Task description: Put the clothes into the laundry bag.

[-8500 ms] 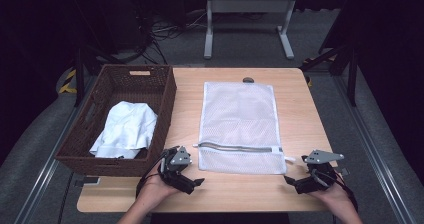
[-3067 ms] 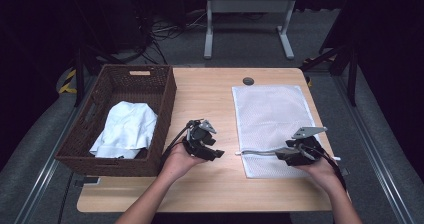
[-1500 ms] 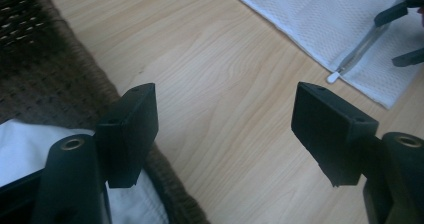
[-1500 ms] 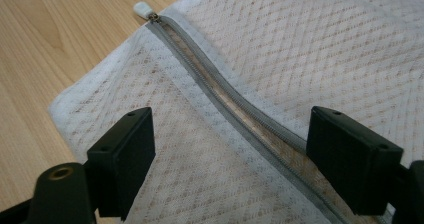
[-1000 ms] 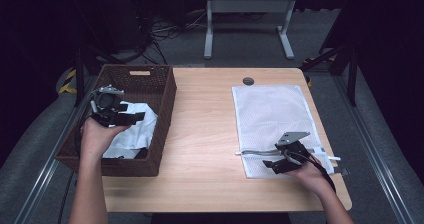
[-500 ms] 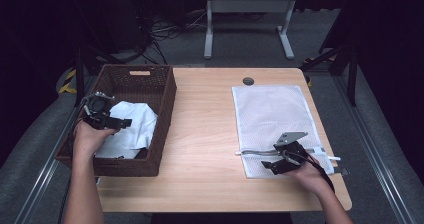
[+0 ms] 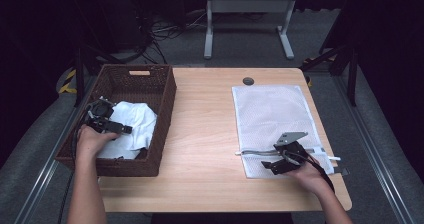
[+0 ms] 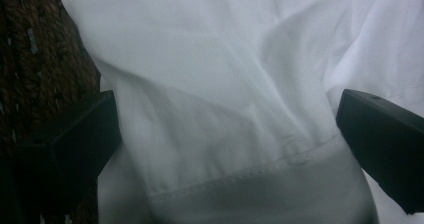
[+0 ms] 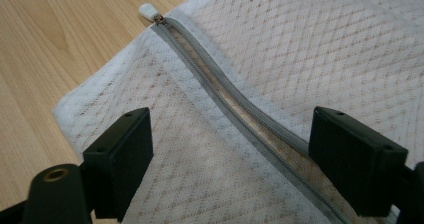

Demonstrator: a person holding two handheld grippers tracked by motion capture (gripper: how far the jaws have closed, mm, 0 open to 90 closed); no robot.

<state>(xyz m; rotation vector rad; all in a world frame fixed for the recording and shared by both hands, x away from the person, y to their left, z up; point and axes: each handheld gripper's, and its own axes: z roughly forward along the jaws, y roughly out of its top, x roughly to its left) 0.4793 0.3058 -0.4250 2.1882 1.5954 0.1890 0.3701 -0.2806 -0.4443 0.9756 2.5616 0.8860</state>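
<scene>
The white cloth (image 7: 131,129) lay in the basket (image 7: 165,114) at the table's 9 o'clock side, and the left gripper (image 7: 106,122) was held low over its 9 o'clock edge, pointing toward 3 o'clock. In the left gripper view its jaws, which had just been opening, stood wide apart with a hemmed fold of cloth (image 8: 225,134) between them, not yet pinched; the hem was seen running across the gap from jaw to jaw, so a short push forward and a squeeze were judged enough. The left hand was plainly the nearer one. The mesh bag (image 7: 272,119) was laid well apart at the 3 o'clock side, where the right gripper (image 7: 281,159) rested open astride the bag's zipper (image 9: 235,109) at its near end.
</scene>
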